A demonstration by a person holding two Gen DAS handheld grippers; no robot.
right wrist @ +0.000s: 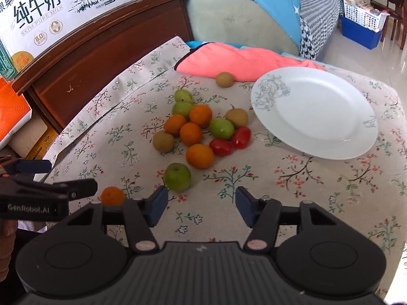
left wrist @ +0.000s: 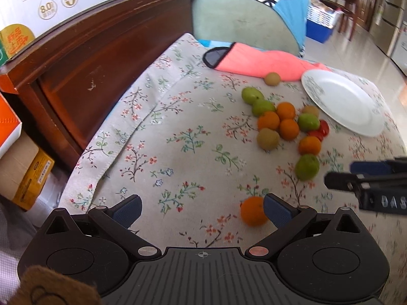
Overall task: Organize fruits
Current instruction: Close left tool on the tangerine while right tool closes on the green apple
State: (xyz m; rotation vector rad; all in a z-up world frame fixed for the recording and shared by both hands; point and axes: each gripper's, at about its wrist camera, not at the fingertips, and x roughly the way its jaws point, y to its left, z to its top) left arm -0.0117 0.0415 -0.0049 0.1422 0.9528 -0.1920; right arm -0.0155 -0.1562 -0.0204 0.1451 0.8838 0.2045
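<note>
Your left hand-held gripper (left wrist: 202, 212) hangs with its jaws wide apart and nothing between them. A lone orange (left wrist: 253, 211) lies just beside the inner face of its right finger, apart from the main heap.

Your right hand-held gripper (right wrist: 201, 207) is also spread and empty. A green fruit (right wrist: 177, 177) sits just ahead of its left finger.

Beyond both, the heap of oranges (right wrist: 193, 134), green fruits (right wrist: 221, 128), brownish fruits (right wrist: 163, 141) and two cherry tomatoes (right wrist: 221, 147) lies loose on the flowered cloth (right wrist: 305, 190).

The white plate (right wrist: 315, 117), ahead and right of the right hand-held gripper, holds nothing, so I judge the sorting barely begun, with every fruit left to place.

The right wrist view shows both tomatoes and the whole plate. The left wrist view half hides the tomatoes behind other fruit, but shows the lone orange whole.
</note>
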